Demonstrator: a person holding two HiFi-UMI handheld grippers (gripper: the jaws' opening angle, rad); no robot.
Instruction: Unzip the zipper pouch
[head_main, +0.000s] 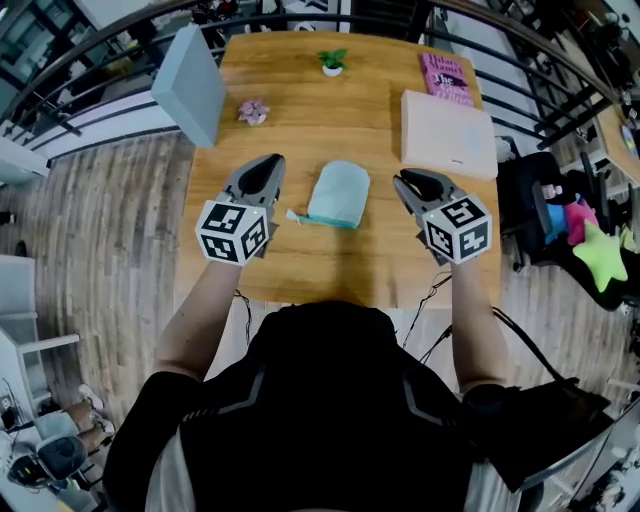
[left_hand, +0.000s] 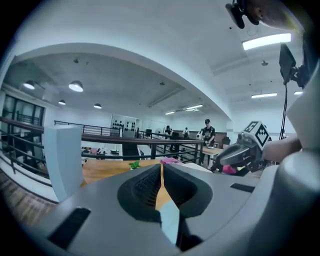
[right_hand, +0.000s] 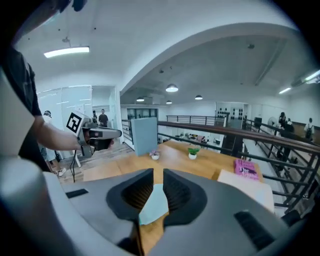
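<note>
Wood-topped bench (head_main: 300, 265) on a railed mezzanine carries the light-blue zipper pouch (head_main: 338, 194), which lies flat near its middle, closer to the person's edge than to the far one. A small pull tab (head_main: 293, 215) sticks out at the pouch's near left corner. The zip line itself is too small to read, but the pouch looks flat and closed, so I judge the unzipping not yet begun. The left claw (head_main: 273, 160) hangs above the bench just left of the pouch with its jaws pressed together on nothing. The right claw (head_main: 401, 179) hangs to the pouch's right, its jaws a narrow slit apart and empty; the pouch shows only beyond that slit. Neither claw touches the pouch. All the work is left: steady the pouch body, catch the tab, and draw it along the zip. Farther out stand a pink flower ornament (head_main: 253, 111), a small potted plant (head_main: 332, 62), an upright grey-blue panel (head_main: 190, 85), a white box (head_main: 448, 133) and a pink book (head_main: 446, 78).
</note>
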